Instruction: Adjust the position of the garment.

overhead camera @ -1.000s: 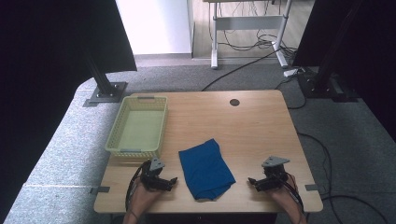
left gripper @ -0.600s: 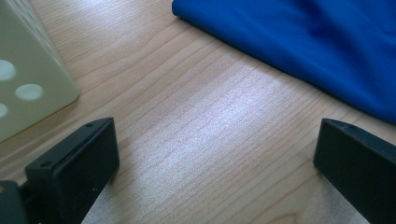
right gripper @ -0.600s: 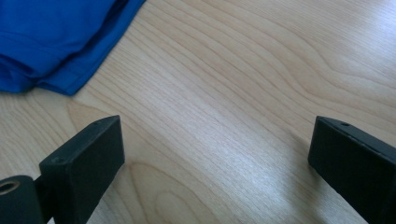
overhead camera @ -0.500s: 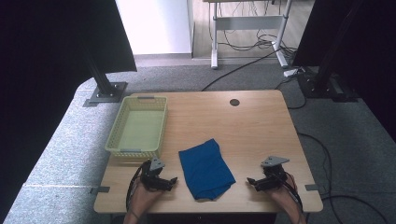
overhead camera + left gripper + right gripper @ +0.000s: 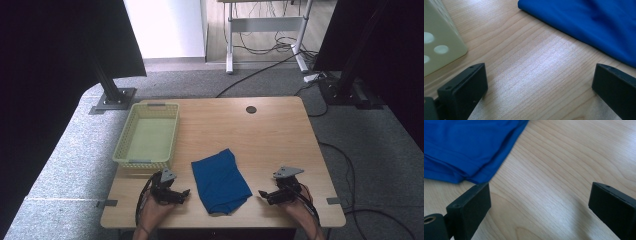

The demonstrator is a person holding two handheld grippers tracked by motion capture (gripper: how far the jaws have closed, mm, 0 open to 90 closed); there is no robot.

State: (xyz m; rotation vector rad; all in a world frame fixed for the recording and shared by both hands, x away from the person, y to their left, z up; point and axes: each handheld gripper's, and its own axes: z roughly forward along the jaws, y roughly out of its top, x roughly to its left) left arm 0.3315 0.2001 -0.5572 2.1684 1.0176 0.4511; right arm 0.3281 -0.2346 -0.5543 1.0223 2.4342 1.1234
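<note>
Two grippers rest at the near edge of the one wooden table (image 5: 280,130): the left gripper (image 5: 184,193) and the right gripper (image 5: 262,194), each with its jaws wide apart over bare wood and holding nothing. Between them lies one folded blue cloth (image 5: 220,181), touching neither gripper. Farther away, at the left, stands one pale green basket (image 5: 127,141) with perforated walls.

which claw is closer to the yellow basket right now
Left. The left claw sits just in front of the basket, near its front corner. The right claw is far off, across the blue cloth.
</note>
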